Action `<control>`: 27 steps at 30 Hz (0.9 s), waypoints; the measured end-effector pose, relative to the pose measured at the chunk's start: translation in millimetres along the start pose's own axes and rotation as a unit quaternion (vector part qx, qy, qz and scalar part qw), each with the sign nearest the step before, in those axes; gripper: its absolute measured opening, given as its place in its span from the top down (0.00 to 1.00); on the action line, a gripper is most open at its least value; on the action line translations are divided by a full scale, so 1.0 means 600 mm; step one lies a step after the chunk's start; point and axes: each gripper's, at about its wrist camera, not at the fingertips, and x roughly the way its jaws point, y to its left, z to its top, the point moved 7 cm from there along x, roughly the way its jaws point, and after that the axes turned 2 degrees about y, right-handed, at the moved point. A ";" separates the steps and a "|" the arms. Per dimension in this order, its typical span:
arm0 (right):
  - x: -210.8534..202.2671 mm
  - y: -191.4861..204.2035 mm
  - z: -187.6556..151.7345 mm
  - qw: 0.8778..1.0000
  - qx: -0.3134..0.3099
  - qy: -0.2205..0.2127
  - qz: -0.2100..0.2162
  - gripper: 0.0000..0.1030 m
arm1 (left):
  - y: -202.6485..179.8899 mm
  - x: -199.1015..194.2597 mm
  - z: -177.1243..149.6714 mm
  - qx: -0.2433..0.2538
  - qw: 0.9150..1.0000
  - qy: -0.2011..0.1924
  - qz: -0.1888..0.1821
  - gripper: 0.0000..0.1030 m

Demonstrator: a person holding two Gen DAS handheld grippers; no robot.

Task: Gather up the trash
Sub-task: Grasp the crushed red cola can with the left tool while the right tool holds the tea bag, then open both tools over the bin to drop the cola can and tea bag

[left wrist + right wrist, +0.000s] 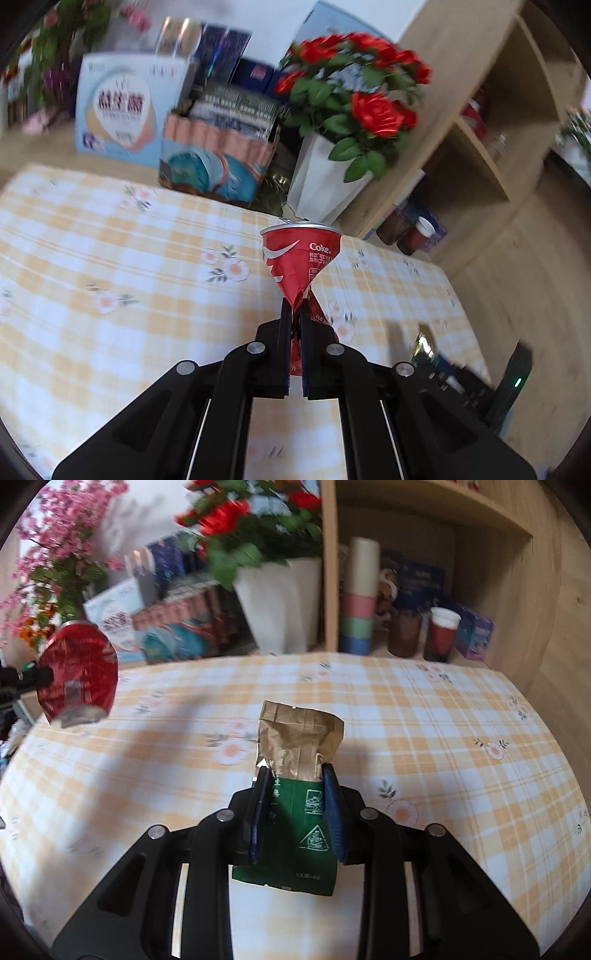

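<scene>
A red Coke can [300, 258], squashed flat in the middle, is pinched in my left gripper [294, 314] and held above the checked tablecloth [110, 258]. Its silver top points away from me. The same can [75, 672] shows at the far left of the right wrist view, in the air, with the left gripper's black tip [26, 677] on it. My right gripper [295, 779] is shut on a green and gold foil packet [295, 794], whose crumpled gold end sticks out past the blue pads [334, 812] over the tablecloth [443, 738].
Behind the table stand a white vase of red roses [325, 184], printed cartons [114, 107] and a basket [218, 158]. A wooden shelf unit [517, 590] on the right holds stacked cups [360, 602], jars [441, 635] and small boxes. Pink blossoms [55, 546] stand at the far left.
</scene>
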 end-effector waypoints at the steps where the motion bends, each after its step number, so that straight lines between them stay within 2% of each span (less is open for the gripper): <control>1: -0.014 0.008 0.000 1.000 -0.002 -0.004 0.006 0.70 | -0.004 -0.024 -0.009 0.013 1.000 -0.002 0.001 0.96; 9: -0.153 0.074 -0.016 0.998 -0.008 -0.026 0.048 0.70 | -0.039 -0.167 -0.082 0.065 0.997 -0.029 -0.005 0.96; 16: -0.273 0.122 -0.039 0.995 0.003 -0.054 0.079 0.70 | -0.074 -0.285 -0.153 0.087 0.995 -0.046 -0.024 0.96; 20: -0.334 0.149 -0.060 0.993 -0.002 -0.068 0.093 0.70 | -0.098 -0.339 -0.192 0.109 0.992 -0.051 -0.025 0.96; 27: -0.428 0.187 -0.105 0.991 -0.017 -0.085 0.106 0.70 | -0.121 -0.421 -0.273 0.115 0.991 -0.053 -0.034 0.96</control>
